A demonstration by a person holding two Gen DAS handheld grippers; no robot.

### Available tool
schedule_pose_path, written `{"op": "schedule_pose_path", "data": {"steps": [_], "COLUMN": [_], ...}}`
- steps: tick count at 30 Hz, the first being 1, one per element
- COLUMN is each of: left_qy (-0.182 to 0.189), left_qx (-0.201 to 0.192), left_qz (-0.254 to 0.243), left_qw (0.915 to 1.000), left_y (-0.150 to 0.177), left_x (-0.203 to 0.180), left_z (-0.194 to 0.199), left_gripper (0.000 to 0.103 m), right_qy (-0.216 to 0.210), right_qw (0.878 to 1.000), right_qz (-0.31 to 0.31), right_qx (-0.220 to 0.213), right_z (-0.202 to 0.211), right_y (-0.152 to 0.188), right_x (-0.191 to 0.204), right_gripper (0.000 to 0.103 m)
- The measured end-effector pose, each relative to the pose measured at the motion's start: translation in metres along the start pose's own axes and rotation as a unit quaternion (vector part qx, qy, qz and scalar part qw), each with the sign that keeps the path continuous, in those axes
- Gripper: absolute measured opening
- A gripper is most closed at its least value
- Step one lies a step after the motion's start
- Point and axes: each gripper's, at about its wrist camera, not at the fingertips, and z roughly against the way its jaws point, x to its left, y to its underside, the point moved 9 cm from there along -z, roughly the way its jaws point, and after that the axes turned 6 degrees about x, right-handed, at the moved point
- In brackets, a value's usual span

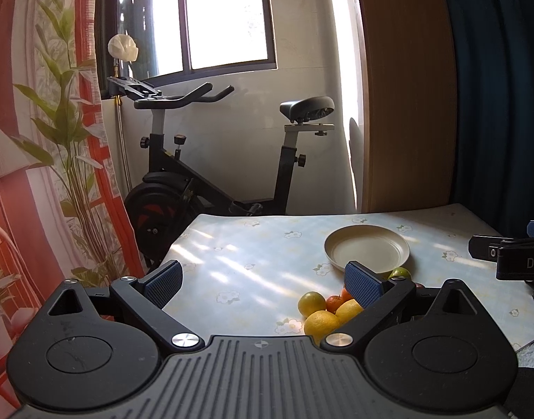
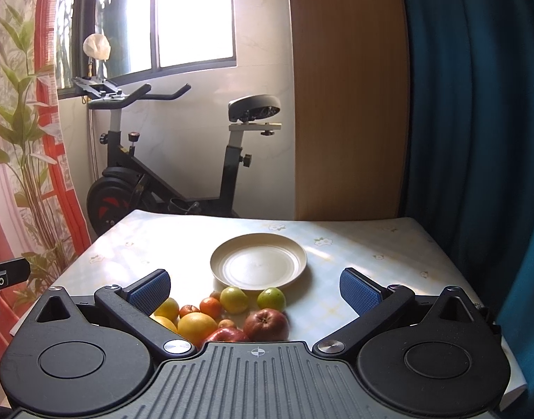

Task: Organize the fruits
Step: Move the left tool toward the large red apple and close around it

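The fruits (image 2: 228,314) lie heaped on the counter (image 2: 372,255) just before the empty plate (image 2: 258,264), likely their destination, while the left gripper (image 1: 263,284) and right gripper (image 2: 254,291) both hover with fingers spread wide, holding nothing, seemingly ready for a first pick.

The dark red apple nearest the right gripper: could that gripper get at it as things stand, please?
Probably yes: the right gripper is open, and the dark red apple lies between its fingers with its top uncovered, though neighbouring fruit crowds its left.
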Motion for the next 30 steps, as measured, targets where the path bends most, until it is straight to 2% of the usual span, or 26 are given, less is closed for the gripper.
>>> {"op": "schedule_pose_path", "data": {"steps": [4, 6, 11, 15, 17, 20, 22, 25, 27, 30], "left_qy": [-0.003, 0.001, -0.004, 0.007, 0.004, 0.014, 0.02, 0.002, -0.002, 0.015], "left_qx": [-0.008, -0.013, -0.004, 0.005, 0.007, 0.005, -0.003, -0.016, -0.005, 0.013], "left_qz": [-0.002, -0.003, -0.017, -0.021, -0.017, -0.011, -0.007, -0.012, -0.013, -0.003], "left_qw": [1.0, 0.9999, 0.9998, 0.9997, 0.9998, 0.9998, 0.9998, 0.9998, 0.9999, 0.9998], "left_y": [-0.012, -0.018, -0.029, -0.029, -0.027, -0.025, -0.024, -0.022, -0.017, -0.008], "left_x": [0.005, 0.005, -0.003, -0.012, -0.013, -0.014, -0.016, -0.019, -0.022, -0.026], "left_z": [-0.013, -0.02, -0.048, -0.07, -0.081, -0.094, -0.1, -0.111, -0.121, -0.133], "left_gripper": [0.1, 0.1, 0.099, 0.099, 0.099, 0.099, 0.099, 0.098, 0.098, 0.095], "right_qy": [-0.002, 0.009, 0.024, 0.027, 0.023, 0.001, 0.004, 0.002, 0.0, 0.005], "right_qw": [1.0, 0.999, 0.997, 0.996, 0.996, 0.998, 0.998, 0.997, 0.997, 0.997], "right_qz": [0.009, 0.008, 0.016, 0.016, 0.017, 0.039, 0.055, 0.068, 0.07, 0.078], "right_qx": [-0.016, -0.037, -0.072, -0.085, -0.079, -0.044, -0.039, -0.03, -0.018, -0.006], "right_z": [-0.016, -0.024, -0.048, -0.069, -0.08, -0.1, -0.108, -0.118, -0.124, -0.129], "right_y": [-0.011, -0.017, -0.024, -0.021, -0.016, -0.003, 0.005, 0.024, 0.036, 0.053], "right_x": [-0.008, -0.013, -0.021, -0.024, -0.024, -0.015, -0.013, -0.004, 0.001, 0.004], "right_gripper": [0.103, 0.103, 0.103, 0.103, 0.103, 0.103, 0.103, 0.103, 0.103, 0.103]}}
